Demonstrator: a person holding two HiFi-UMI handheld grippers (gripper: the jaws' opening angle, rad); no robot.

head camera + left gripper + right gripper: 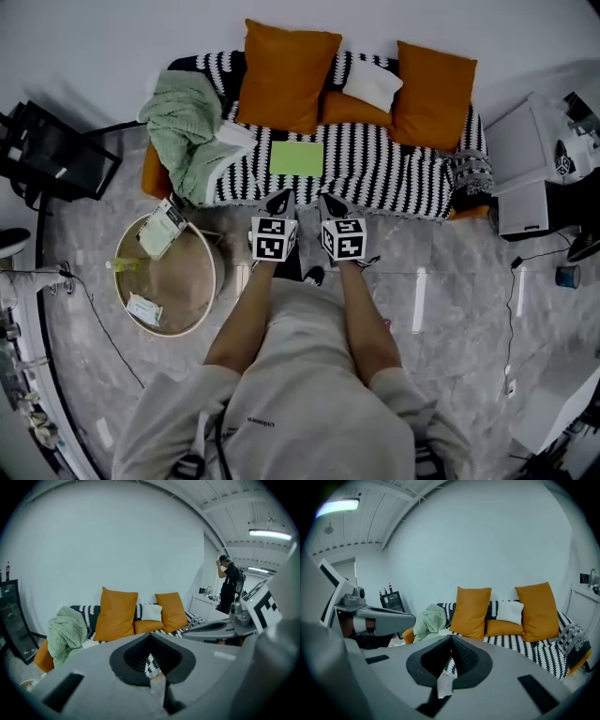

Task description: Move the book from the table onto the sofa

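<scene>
A flat green book (297, 157) lies on the seat of the sofa (412, 178), which has a black-and-white patterned cover. My left gripper (278, 200) and right gripper (334, 203) hover side by side just in front of the sofa's front edge, a short way short of the book. Both are shut with nothing between the jaws. In the left gripper view the left gripper (151, 635) points at the sofa (89, 611); the right gripper (451, 637) does the same in its own view. The gripper bodies hide the book in both gripper views.
A round table (202, 246) stands at the left with a packet (161, 228) and small items. On the sofa are orange cushions (286, 75), a white pillow (372, 84) and a green blanket (187, 127). White furniture (525, 178) stands right. A person (230, 582) stands far off.
</scene>
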